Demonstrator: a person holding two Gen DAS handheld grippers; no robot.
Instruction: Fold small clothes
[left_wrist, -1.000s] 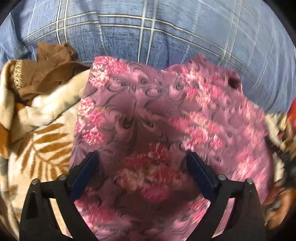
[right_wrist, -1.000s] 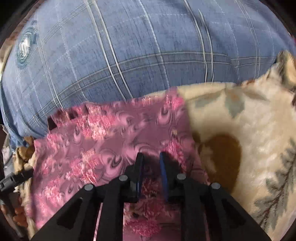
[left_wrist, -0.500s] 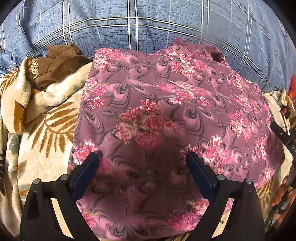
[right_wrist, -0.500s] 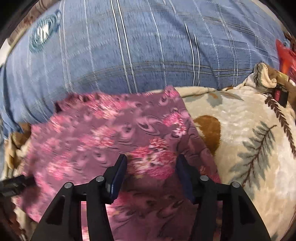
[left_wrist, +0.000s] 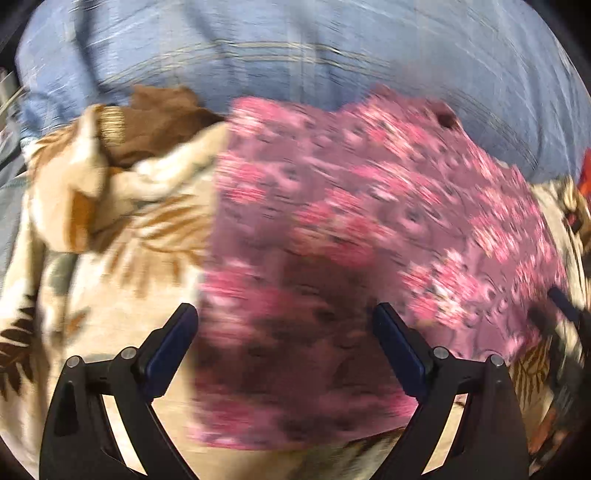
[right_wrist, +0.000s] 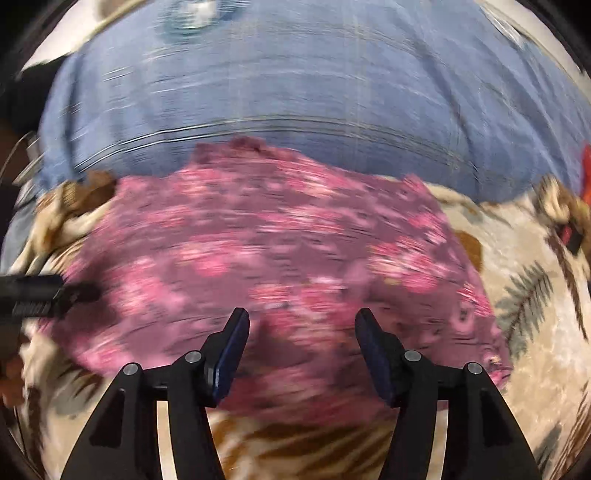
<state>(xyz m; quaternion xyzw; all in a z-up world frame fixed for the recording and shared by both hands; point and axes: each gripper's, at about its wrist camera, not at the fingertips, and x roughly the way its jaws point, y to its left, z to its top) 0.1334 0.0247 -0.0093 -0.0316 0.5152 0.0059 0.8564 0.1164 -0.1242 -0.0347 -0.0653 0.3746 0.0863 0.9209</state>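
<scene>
The picture is blurry. The right gripper (right_wrist: 301, 328) is at the bottom, with black arms and dark blue pads (right_wrist: 231, 354). Its jaws are opening, and nothing is pinched between them. Under them lies a purple cloth with pink flowers (right_wrist: 258, 254), spread out flat. The cloth rests on a fuzzy cream blanket with brown and grey leaves (right_wrist: 528, 306). Its far edge lies on a blue checked sheet (right_wrist: 295, 85). At the left edge, the tip of another black gripper (right_wrist: 51, 295) reaches the side of the flowery cloth. A bit of brown cloth (right_wrist: 98, 184) peeks out at the upper left. Something red (right_wrist: 585, 173) shows at the far right.
</scene>
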